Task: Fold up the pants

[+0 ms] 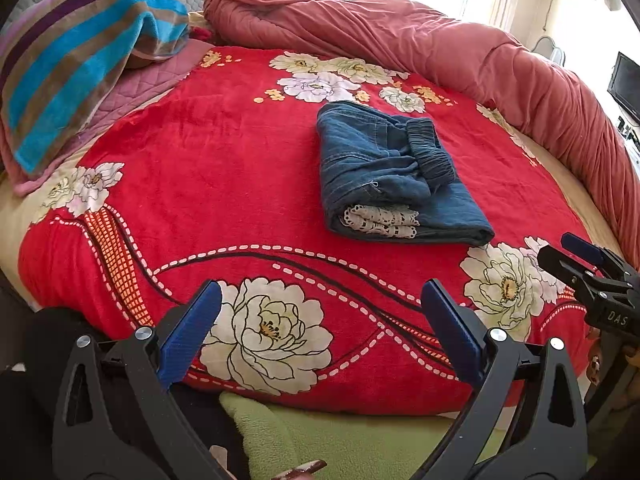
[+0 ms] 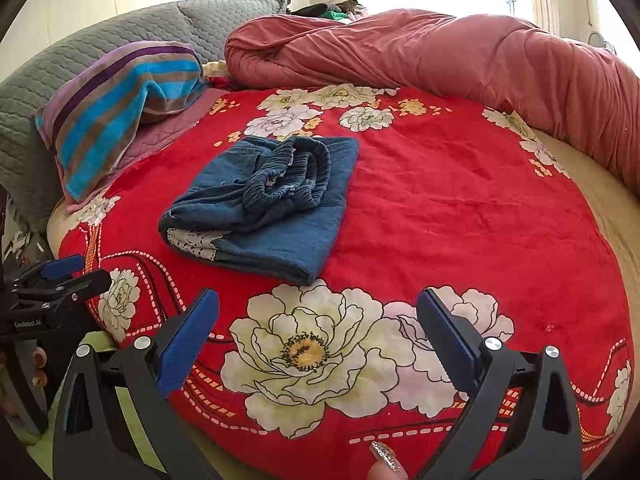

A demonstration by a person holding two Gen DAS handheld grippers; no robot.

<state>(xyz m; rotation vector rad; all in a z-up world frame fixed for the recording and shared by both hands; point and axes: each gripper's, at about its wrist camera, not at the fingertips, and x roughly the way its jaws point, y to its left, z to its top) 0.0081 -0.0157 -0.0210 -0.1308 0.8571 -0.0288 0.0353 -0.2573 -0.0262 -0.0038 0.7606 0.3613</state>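
Observation:
Blue denim pants (image 1: 394,176) lie folded into a compact bundle on the red flowered blanket (image 1: 224,168), elastic waistband on top and white lace trim at the near edge. They also show in the right wrist view (image 2: 264,208). My left gripper (image 1: 320,332) is open and empty, held above the blanket's near edge, well short of the pants. My right gripper (image 2: 318,336) is open and empty over a large white flower, also short of the pants. Each gripper shows at the edge of the other's view, the right one (image 1: 576,260) and the left one (image 2: 76,274).
A striped blue, brown and purple towel (image 1: 84,56) lies over a pillow at the back left. A rolled pink quilt (image 1: 440,40) runs along the back and right. Grey quilted pillows (image 2: 100,40) stand behind. A green sheet (image 1: 340,440) lies under the near edge.

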